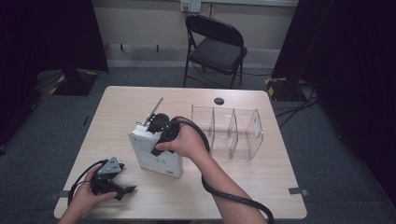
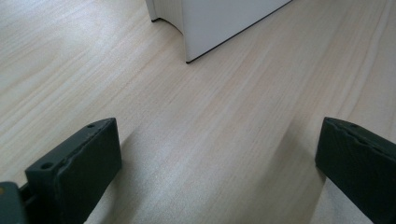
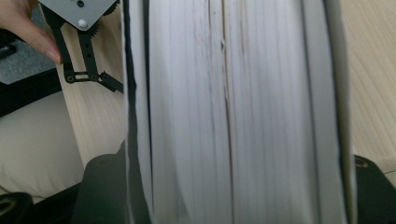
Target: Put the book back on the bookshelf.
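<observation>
The white book stands upright on its edge at the centre of the table, and the right gripper comes down on its top edge. In the right gripper view the page block sits between the two jaws; whether the pads press on it cannot be told. At lower left, the left gripper rests near the table's edge, jaws spread wide over bare wood. The clear divider rack waits just right of the book. The sensible play: grip squarely across the covers, keep the book vertical, and lift straight before heading for a slot.
</observation>
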The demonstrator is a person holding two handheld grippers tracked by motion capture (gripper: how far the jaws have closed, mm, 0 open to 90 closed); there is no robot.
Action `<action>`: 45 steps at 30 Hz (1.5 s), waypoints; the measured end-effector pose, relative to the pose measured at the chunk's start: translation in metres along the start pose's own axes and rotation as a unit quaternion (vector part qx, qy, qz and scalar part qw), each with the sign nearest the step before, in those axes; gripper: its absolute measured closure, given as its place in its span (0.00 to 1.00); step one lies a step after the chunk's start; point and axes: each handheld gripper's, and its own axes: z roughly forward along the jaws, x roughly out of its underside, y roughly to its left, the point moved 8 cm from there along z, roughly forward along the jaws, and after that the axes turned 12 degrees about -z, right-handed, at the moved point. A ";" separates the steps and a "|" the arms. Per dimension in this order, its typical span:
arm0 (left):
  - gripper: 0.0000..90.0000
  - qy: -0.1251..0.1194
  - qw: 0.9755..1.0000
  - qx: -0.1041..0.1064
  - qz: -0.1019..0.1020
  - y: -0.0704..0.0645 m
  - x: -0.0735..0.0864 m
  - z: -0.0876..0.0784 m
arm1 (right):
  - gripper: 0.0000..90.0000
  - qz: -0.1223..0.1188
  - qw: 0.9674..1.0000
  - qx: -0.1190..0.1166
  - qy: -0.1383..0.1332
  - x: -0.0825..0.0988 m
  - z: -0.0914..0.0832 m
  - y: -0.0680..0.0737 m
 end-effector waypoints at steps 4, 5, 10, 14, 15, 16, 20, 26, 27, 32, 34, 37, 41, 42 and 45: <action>0.00 0.000 1.000 0.000 0.000 0.000 0.000 0.000 | 0.51 -0.005 1.000 0.002 0.005 -0.001 0.001 0.000; 0.00 0.000 1.000 0.000 0.000 0.000 0.000 0.000 | 0.51 -0.005 1.000 0.002 0.005 -0.001 0.001 0.000; 0.00 0.001 1.000 0.002 -0.002 0.000 0.000 0.000 | 0.53 -0.002 1.000 0.012 0.010 -0.001 0.001 0.001; 0.00 0.001 1.000 0.000 0.002 0.000 0.000 0.000 | 0.55 -0.001 1.000 0.018 0.009 -0.001 0.001 0.001; 0.00 0.001 1.000 0.000 0.002 0.000 0.000 0.000 | 0.56 -0.002 1.000 0.024 0.010 -0.002 -0.001 0.001; 0.00 0.001 1.000 0.001 0.002 0.000 0.000 0.000 | 0.56 -0.001 1.000 0.026 0.011 -0.002 -0.002 0.001; 0.00 0.000 1.000 0.004 -0.002 -0.001 0.000 0.000 | 0.57 0.004 1.000 0.028 0.013 -0.001 -0.002 0.001; 0.00 0.000 1.000 0.004 -0.002 -0.001 0.000 0.000 | 0.57 0.010 0.999 0.031 0.014 -0.001 -0.004 0.001; 0.00 0.000 1.000 0.004 -0.002 -0.001 0.000 0.000 | 0.57 0.011 0.999 0.031 0.014 0.000 -0.005 0.001; 0.00 0.000 1.000 0.004 -0.002 -0.001 0.000 0.000 | 0.58 0.016 0.999 0.025 0.016 0.004 -0.008 0.002; 0.00 0.000 1.000 0.004 -0.001 0.000 0.000 0.000 | 0.58 0.017 0.999 0.023 0.017 0.006 -0.010 0.002; 0.00 0.000 1.000 0.002 0.003 0.000 0.000 0.000 | 0.58 0.019 0.999 0.024 0.017 0.009 -0.014 0.003; 0.00 0.000 1.000 0.001 0.004 0.001 0.000 0.000 | 0.58 0.028 0.999 0.021 0.012 0.013 -0.019 0.005; 0.00 0.000 1.000 0.001 0.005 0.001 0.000 0.000 | 0.58 0.025 0.999 0.018 0.011 0.014 -0.020 0.005; 0.00 0.002 1.000 0.001 0.006 0.001 0.000 0.000 | 0.58 0.024 0.999 0.018 0.015 0.017 -0.024 0.006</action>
